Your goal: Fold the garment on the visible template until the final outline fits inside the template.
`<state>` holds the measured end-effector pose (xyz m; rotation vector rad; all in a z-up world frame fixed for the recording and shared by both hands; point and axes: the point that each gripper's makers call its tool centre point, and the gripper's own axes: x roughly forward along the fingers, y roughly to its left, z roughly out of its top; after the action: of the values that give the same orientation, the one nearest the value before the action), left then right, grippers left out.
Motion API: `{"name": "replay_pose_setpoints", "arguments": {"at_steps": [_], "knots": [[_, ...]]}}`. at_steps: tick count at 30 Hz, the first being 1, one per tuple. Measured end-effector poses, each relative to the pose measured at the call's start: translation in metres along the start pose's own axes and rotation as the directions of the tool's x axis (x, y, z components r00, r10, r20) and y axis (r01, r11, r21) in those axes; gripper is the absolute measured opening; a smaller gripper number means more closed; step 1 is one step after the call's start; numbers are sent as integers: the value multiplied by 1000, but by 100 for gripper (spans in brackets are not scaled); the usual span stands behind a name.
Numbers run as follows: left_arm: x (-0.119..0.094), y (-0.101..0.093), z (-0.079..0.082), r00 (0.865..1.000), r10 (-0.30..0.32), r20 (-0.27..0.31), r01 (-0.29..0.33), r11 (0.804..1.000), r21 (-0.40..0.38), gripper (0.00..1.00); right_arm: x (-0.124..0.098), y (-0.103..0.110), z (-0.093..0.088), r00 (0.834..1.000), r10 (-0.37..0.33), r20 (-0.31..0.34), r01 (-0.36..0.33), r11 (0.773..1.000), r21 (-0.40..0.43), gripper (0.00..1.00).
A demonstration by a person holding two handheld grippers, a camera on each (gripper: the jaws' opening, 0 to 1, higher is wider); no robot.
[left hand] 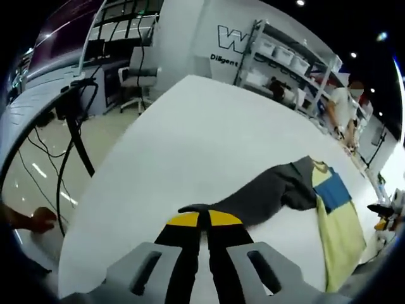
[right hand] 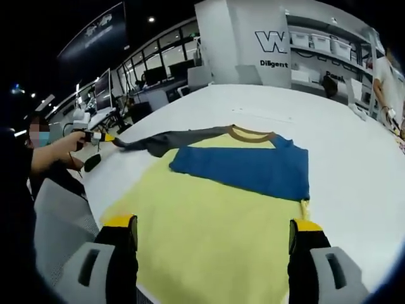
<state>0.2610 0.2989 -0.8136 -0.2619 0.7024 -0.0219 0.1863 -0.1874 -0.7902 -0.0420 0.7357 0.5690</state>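
Folding's barely begun, I'd say. The left gripper (left hand: 204, 223) is clamped on the grey sleeve (left hand: 269, 190) cuff right at its tips, sleeve stretched away toward the shirt (right hand: 221, 209). The right gripper (right hand: 215, 231) has its jaws wide apart over the yellow hem, holding nothing. Beyond it the blue chest panel (right hand: 250, 168) lies flat, other sleeve apparently tucked. Can't make out a template. Lots of bare white table (left hand: 190, 133) ahead; its edge is close on the left gripper's left.

The right hand-held gripper (right hand: 212, 237) hangs wide open over the shirt (right hand: 221, 202) spread on the desk (right hand: 354, 164); the left hand-held gripper (right hand: 111, 139) pinches its grey sleeve (right hand: 166, 140).
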Motion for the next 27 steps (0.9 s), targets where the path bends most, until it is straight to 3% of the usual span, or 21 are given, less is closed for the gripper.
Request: {"name": "replay_pose_setpoints", "arguments": {"at_steps": [8,17,25,27], "knots": [[20,32,19,1000,29,3,-29,999,25,0,1,0,-2,1000,-5,-16,5,1000,-1,99],[37,36,5,999,34,-43,-33,999,18,0,1,1,0,1000,-8,-17,8,1000,4,99],[36,37,2,998,37,-51,-36,999,19,1,1,0,1,1000,-12,-16,12,1000,6,99],[23,35,14,1000,15,5,-15,1000,1,8,3,-2,0,1000,-8,-22,8,1000,6,99]]}}
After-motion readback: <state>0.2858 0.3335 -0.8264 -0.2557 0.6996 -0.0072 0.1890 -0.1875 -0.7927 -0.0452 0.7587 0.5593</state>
